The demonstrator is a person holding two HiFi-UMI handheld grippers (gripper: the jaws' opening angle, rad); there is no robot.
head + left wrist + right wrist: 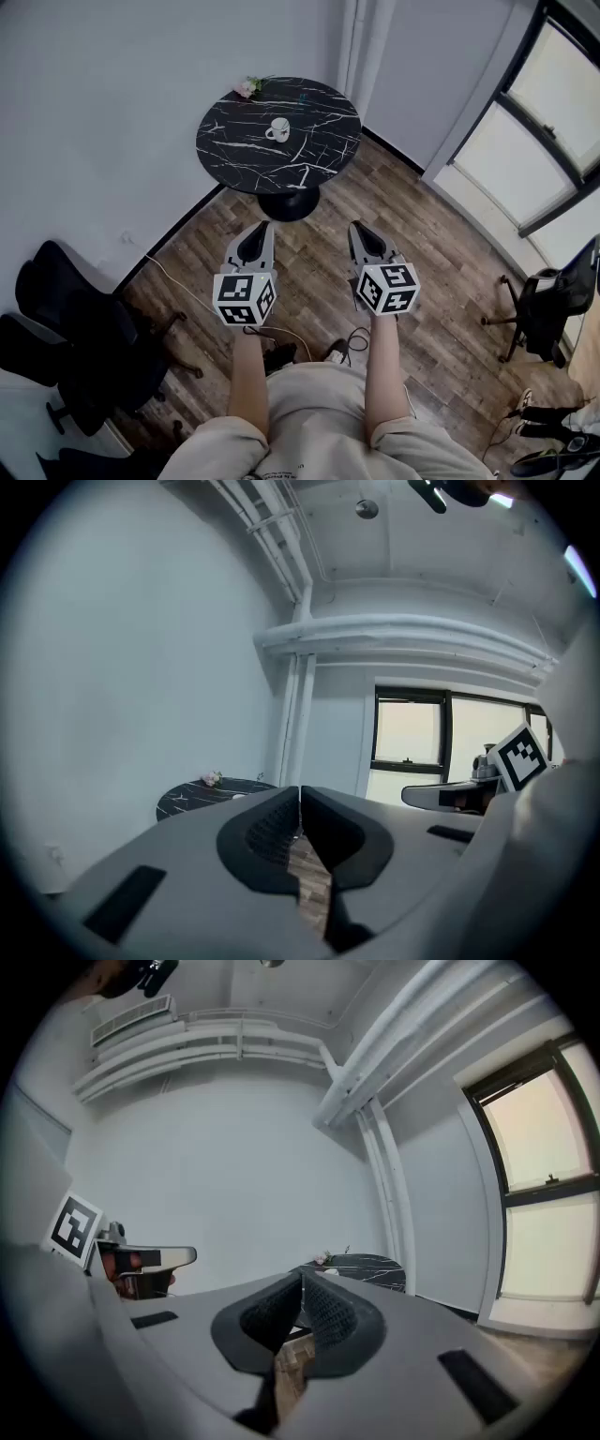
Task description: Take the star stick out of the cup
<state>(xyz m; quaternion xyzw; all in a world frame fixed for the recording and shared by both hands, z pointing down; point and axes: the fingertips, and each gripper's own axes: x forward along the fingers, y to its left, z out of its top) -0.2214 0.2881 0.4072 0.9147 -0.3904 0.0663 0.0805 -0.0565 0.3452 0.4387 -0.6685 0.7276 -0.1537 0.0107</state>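
**Head view.** A round black, white-veined marble surface (234, 141) on a black pedestal stands in the corner of the room, well ahead of the person. A small white handled cup (278, 129) sits upright near its middle. The cup is too small in this view to tell whether the star stick is in it. A pink flower sprig (249, 87) lies at the far rim. The left gripper (265, 226) and right gripper (355, 226) are held side by side over the wood-plank floor (441, 272), well short of the surface and pointing toward it. Black office chairs (66, 328) stand at the left.

**Gripper views.** The left gripper's fingers (267, 829) are clenched together and empty. The right gripper's fingers (328, 1312) also meet at their tips, holding nothing.
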